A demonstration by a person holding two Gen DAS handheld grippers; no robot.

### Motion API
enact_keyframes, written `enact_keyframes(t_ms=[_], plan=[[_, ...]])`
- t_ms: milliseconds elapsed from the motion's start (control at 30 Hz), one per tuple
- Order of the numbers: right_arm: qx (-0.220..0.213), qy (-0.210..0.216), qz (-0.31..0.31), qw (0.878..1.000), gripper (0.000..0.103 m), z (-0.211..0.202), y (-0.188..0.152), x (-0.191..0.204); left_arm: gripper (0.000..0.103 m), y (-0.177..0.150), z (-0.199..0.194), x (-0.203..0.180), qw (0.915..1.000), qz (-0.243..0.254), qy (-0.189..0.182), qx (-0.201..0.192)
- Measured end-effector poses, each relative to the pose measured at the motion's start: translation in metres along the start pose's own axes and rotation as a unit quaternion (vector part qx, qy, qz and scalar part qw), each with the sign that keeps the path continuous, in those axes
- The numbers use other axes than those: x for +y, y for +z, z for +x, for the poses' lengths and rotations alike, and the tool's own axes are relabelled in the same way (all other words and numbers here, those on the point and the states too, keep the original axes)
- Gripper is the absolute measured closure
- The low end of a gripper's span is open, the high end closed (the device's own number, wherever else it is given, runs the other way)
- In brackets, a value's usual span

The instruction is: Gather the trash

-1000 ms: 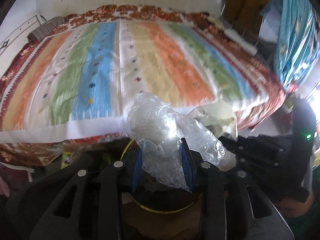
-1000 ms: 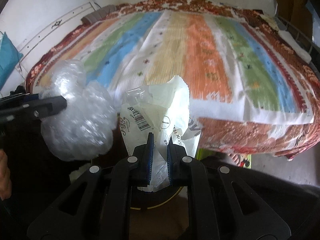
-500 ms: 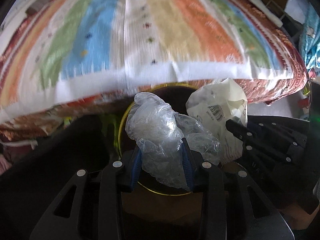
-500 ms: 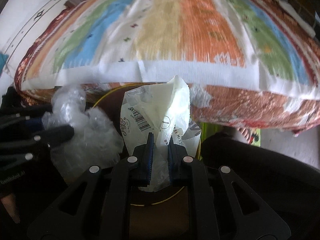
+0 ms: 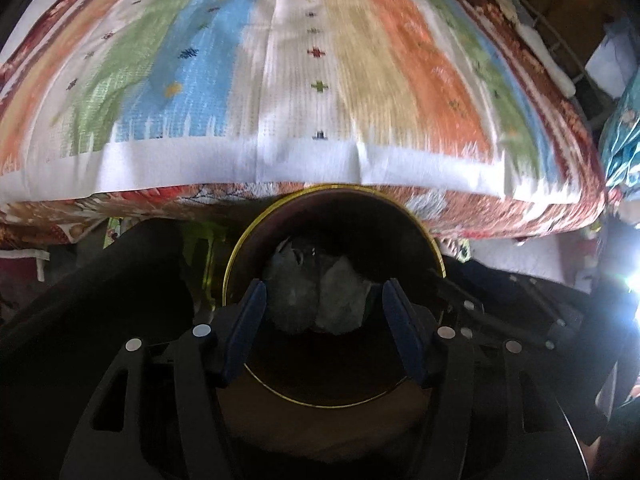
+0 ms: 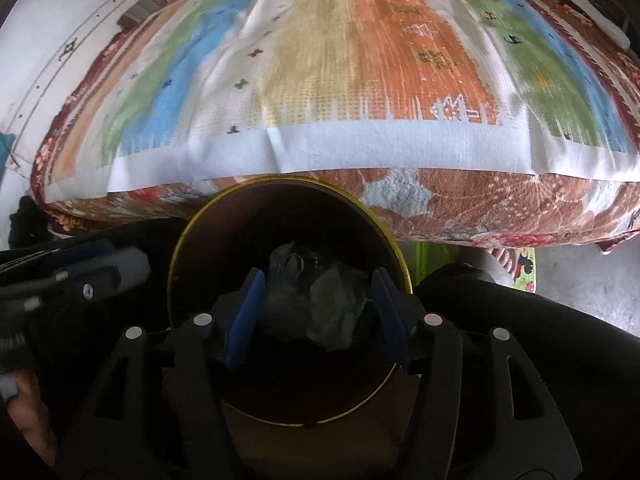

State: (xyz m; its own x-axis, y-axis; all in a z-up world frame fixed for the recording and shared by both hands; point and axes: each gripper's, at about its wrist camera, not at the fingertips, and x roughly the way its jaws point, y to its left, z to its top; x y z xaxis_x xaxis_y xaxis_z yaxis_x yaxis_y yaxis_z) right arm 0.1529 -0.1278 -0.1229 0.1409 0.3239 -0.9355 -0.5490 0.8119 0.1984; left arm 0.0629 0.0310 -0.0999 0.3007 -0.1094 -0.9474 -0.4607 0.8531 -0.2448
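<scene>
A round dark bin with a yellow rim [image 5: 434, 248] [image 6: 394, 248] stands on the floor against the bed. Crumpled plastic trash [image 5: 316, 300] [image 6: 316, 304] lies inside it, dim in shadow. My left gripper [image 5: 326, 322] is open and empty, right over the bin's mouth, its blue pads either side of the trash. My right gripper [image 6: 316, 316] is also open and empty over the bin. The left gripper's body shows blurred at the left of the right wrist view [image 6: 92, 276].
A bed with a striped, colourful bedspread [image 5: 320, 80] [image 6: 360, 80] fills the space just behind the bin, its edge overhanging the rim. A white wall [image 6: 48, 60] is at the left. Cluttered shelves and blue fabric [image 5: 620, 128] stand at the right.
Both grippers have opened over the bin. The clear plastic bag and the white printed wrapper have dropped from them into the bin. Both views have tilted further down over the bin.
</scene>
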Motion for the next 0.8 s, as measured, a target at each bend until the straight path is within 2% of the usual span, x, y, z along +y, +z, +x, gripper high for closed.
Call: enact_keyframes(t_ms=[100, 200, 333, 400, 433, 567, 667, 800], plan=[[-0.018, 0.009, -0.014, 1.0, 0.048, -0.015, -0.003, 0.004, 0.039, 0.0, -0.011, 0.001, 0.9996, 0.0, -0.02, -0.021], [-0.047, 0.016, -0.032, 0.998, 0.045, -0.035, -0.007, 0.006, 0.033, -0.003, -0.025, -0.004, 0.9982, 0.02, -0.026, -0.051], [-0.081, 0.016, -0.05, 0.995, 0.036, -0.061, -0.013, 0.007, 0.025, -0.012, -0.047, -0.011, 0.994, 0.053, -0.026, -0.092], [-0.093, 0.019, -0.062, 0.994, 0.032, -0.074, -0.018, 0.007, 0.016, -0.019, -0.059, -0.014, 0.9903, 0.072, -0.027, -0.116], [-0.098, 0.022, -0.066, 0.993, 0.028, -0.079, -0.021, 0.007, 0.015, -0.025, -0.066, -0.015, 0.9878, 0.081, -0.026, -0.131], [-0.117, 0.036, -0.075, 0.99, 0.019, -0.097, -0.034, 0.007, 0.006, -0.038, -0.076, -0.017, 0.9827, 0.097, -0.023, -0.156], [-0.135, 0.04, -0.084, 0.986, 0.009, -0.109, -0.042, 0.007, 0.006, -0.047, -0.08, -0.02, 0.9786, 0.112, -0.021, -0.171], [-0.153, 0.043, -0.092, 0.983, 0.009, -0.117, -0.052, 0.007, 0.006, -0.056, -0.081, -0.018, 0.976, 0.116, -0.004, -0.184]])
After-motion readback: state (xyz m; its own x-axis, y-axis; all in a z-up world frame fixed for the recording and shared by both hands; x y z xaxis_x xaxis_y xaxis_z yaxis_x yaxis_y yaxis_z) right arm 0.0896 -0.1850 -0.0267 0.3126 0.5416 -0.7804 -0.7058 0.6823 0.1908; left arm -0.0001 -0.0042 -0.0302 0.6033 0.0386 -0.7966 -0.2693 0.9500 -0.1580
